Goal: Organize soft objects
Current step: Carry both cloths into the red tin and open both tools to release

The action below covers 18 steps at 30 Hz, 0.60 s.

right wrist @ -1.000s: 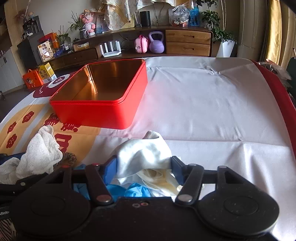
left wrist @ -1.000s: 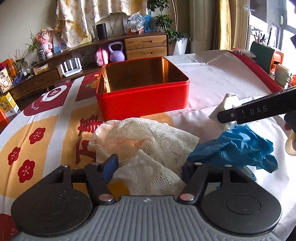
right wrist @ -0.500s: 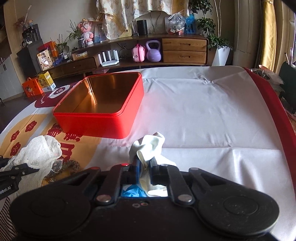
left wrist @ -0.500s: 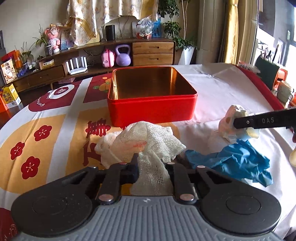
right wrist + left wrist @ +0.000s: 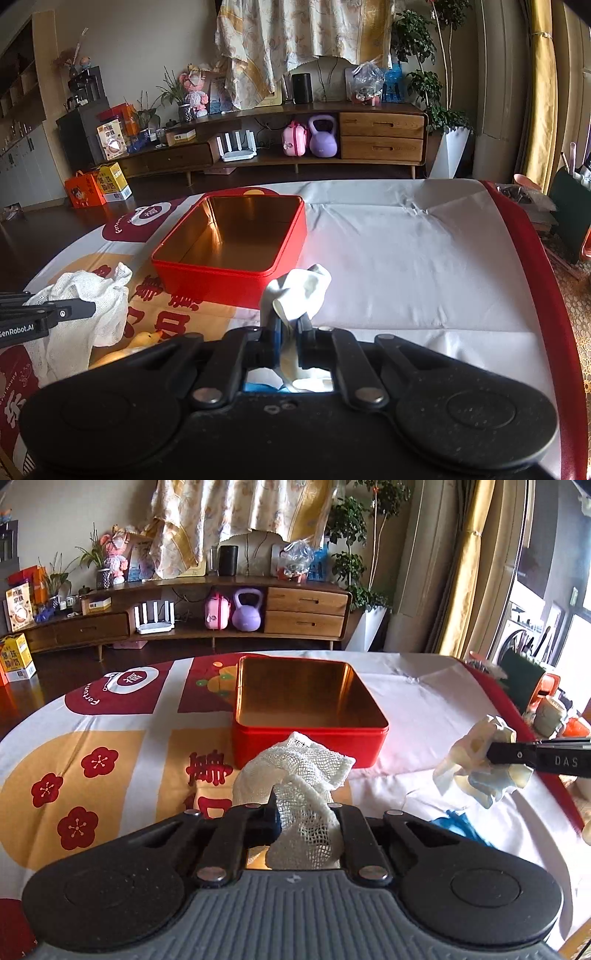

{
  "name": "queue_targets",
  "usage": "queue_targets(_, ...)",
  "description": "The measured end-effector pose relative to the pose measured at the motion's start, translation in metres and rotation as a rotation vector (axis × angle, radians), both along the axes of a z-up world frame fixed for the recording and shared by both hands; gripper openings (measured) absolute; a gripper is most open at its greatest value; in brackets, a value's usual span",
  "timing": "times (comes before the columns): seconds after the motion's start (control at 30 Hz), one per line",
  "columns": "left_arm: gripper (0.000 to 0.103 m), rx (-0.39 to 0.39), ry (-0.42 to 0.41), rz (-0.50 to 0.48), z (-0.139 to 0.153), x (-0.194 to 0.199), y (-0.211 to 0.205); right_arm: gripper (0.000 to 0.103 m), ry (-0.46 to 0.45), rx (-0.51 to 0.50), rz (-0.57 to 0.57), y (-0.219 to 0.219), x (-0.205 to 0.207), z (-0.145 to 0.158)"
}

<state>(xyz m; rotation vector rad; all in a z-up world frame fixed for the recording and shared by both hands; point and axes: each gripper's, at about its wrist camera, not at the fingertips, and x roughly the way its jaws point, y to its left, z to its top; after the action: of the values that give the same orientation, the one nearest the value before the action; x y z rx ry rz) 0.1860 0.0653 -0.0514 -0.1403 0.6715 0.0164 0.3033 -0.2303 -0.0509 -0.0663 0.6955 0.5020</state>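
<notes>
An open red tin (image 5: 310, 734) with a gold inside stands mid-table, also in the right wrist view (image 5: 229, 273). My left gripper (image 5: 304, 812) is shut on a white mesh cloth (image 5: 295, 775) and holds it above the table, just short of the tin's near wall; the cloth also shows in the right wrist view (image 5: 85, 306). My right gripper (image 5: 290, 332) is shut on a white glove (image 5: 299, 288), lifted right of the tin; the glove also shows in the left wrist view (image 5: 476, 764). A blue glove (image 5: 461, 825) lies on the table below it.
A yellow rubber duck (image 5: 144, 339) lies on the cloth-covered table (image 5: 406, 258) under the mesh cloth. Cups and containers (image 5: 546, 709) stand past the table's right edge. A wooden sideboard (image 5: 221, 616) stands against the far wall.
Both grippers closed, the left on the mesh cloth and the right on the white glove, then lifted them off the table. The blue glove stayed on the table.
</notes>
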Motion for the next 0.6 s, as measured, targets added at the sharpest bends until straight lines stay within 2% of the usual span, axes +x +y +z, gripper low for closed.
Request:
queue_targets(0.3,0.011,-0.031,-0.01,-0.032,0.036,0.002,0.008,0.007,-0.04,0.023,0.037,0.008,-0.01,0.032)
queue_targets(0.6,0.011,-0.036,-0.067,-0.09,0.077,0.019,0.011,0.007,-0.078,0.055,0.097,0.02,-0.004,0.063)
